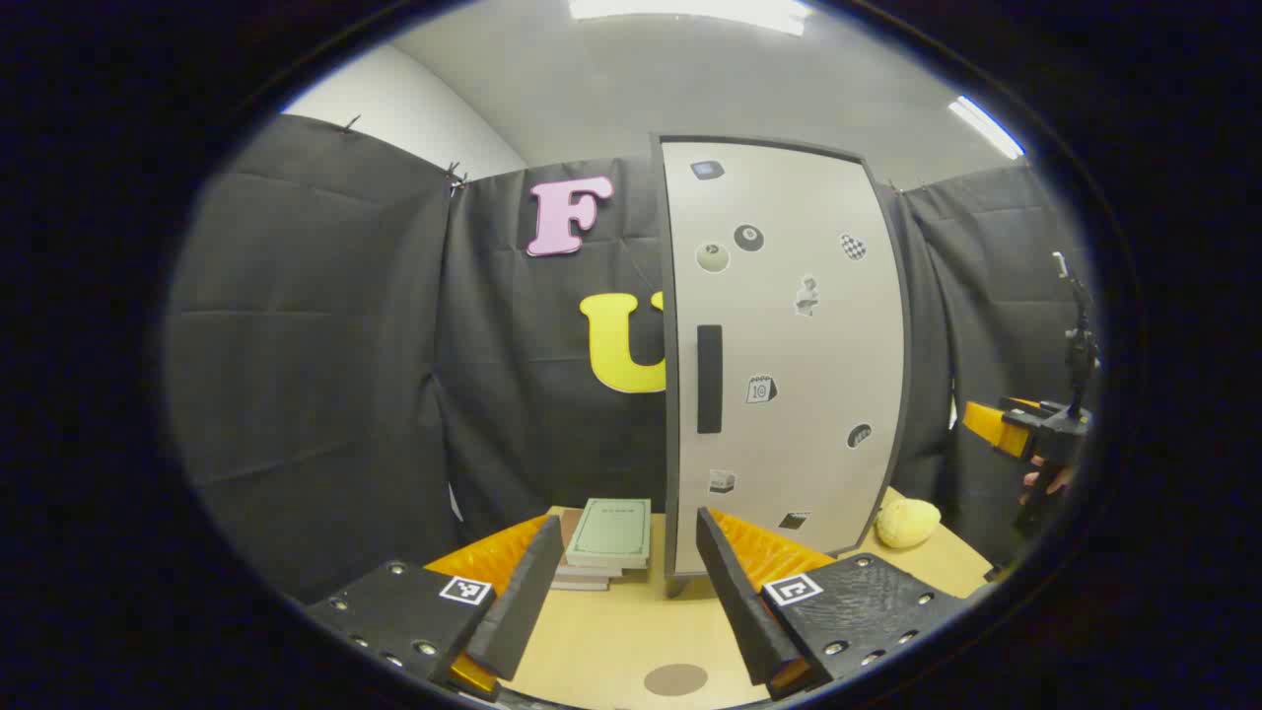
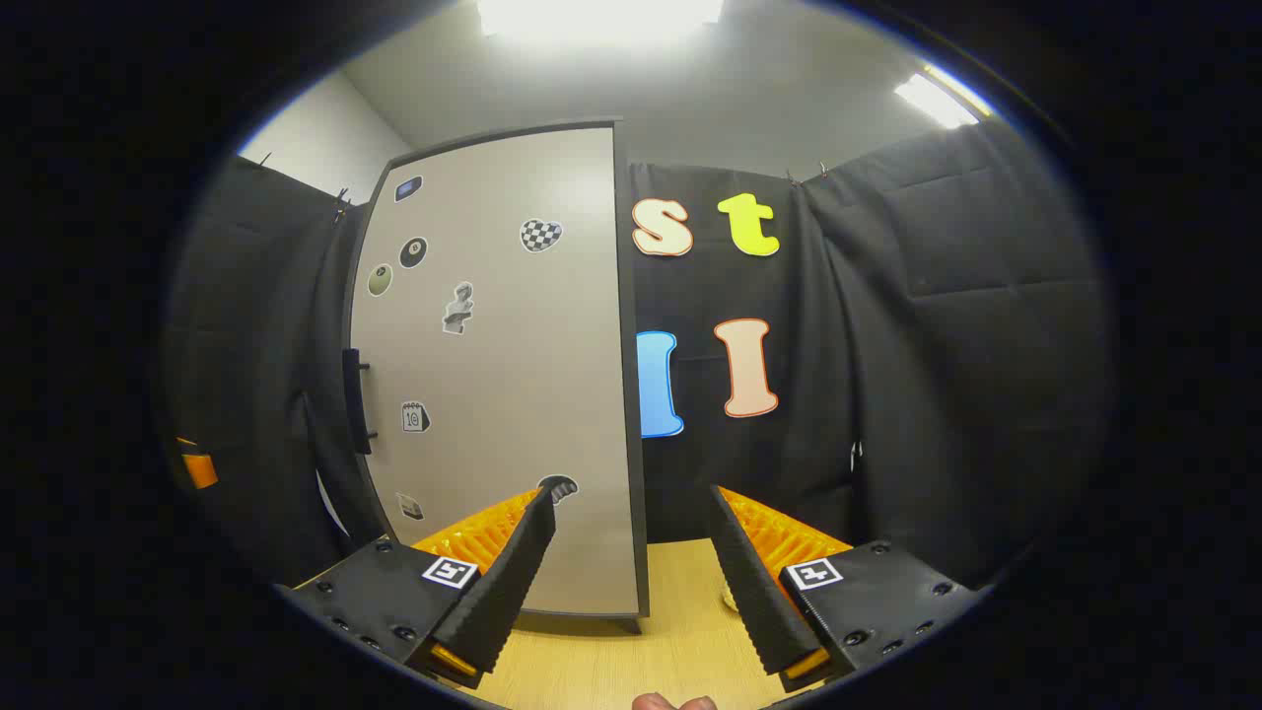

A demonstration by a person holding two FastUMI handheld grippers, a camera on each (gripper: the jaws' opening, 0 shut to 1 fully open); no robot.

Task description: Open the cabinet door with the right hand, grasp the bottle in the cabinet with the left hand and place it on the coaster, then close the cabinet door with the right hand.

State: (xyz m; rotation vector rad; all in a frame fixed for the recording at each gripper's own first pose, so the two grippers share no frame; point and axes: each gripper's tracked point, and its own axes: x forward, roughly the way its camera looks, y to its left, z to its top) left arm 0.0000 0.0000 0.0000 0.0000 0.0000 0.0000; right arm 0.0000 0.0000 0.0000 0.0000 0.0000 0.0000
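Observation:
A tall grey cabinet (image 1: 789,355) with stickers on its door stands on the wooden table, its door shut, with a black vertical handle (image 1: 709,379) near the left edge. In the right gripper view the same cabinet (image 2: 493,375) is left of centre, its handle (image 2: 355,399) at the far left side. My left gripper (image 1: 621,602) is open, low over the table in front of the cabinet. A round brown coaster (image 1: 675,678) lies on the table between its fingers. My right gripper (image 2: 631,582) is open, facing the cabinet's right edge. The bottle is hidden inside.
A stack of books (image 1: 609,540) with a green cover lies left of the cabinet's foot. A yellow soft toy (image 1: 907,523) sits to the cabinet's right. The other gripper and a hand (image 1: 1035,434) hang at the far right of the left gripper view.

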